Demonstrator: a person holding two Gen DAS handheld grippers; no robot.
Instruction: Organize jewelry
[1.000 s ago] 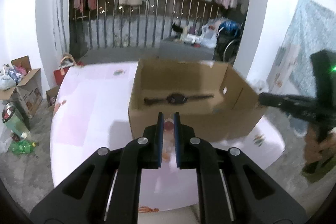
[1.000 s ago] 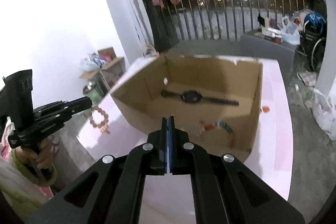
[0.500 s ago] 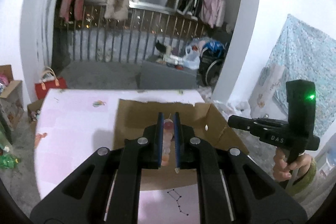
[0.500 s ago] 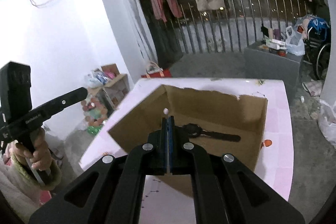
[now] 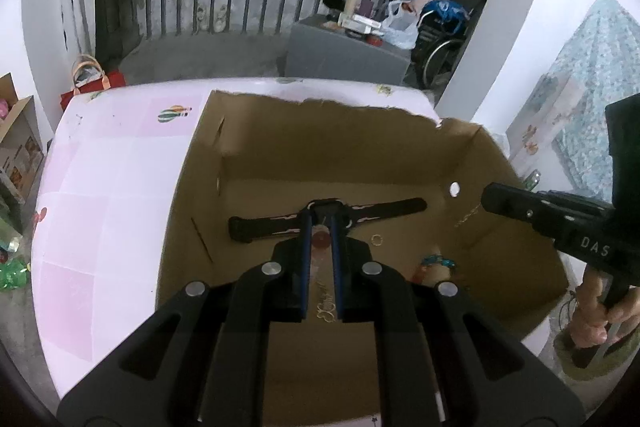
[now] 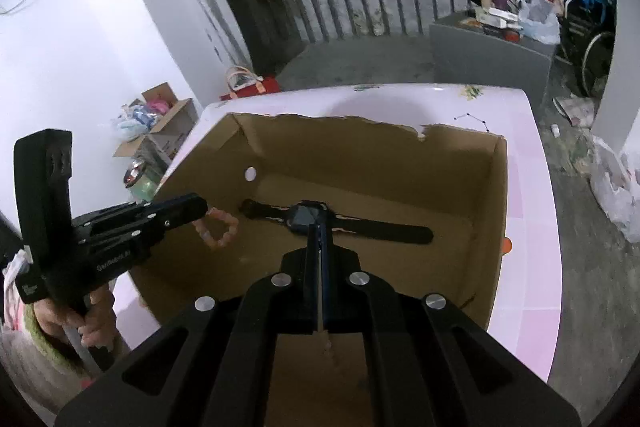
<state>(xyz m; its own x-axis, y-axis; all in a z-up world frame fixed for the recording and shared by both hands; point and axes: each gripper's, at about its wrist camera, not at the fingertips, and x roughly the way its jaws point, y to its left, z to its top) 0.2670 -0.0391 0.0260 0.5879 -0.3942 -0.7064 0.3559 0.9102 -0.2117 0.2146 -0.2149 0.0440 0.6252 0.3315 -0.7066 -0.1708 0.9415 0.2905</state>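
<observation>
The left gripper pinches a pink bead bracelet over the open brown cardboard box; most of the loop hides behind its fingers. The right gripper has its jaws pressed together on a thin gold chain, seen only faintly. In the box lie a black wristwatch, partly covered, a small ring and blurred colourful beads.

Two wrist views, close, angled down from opposite sides into one cardboard box.
</observation>
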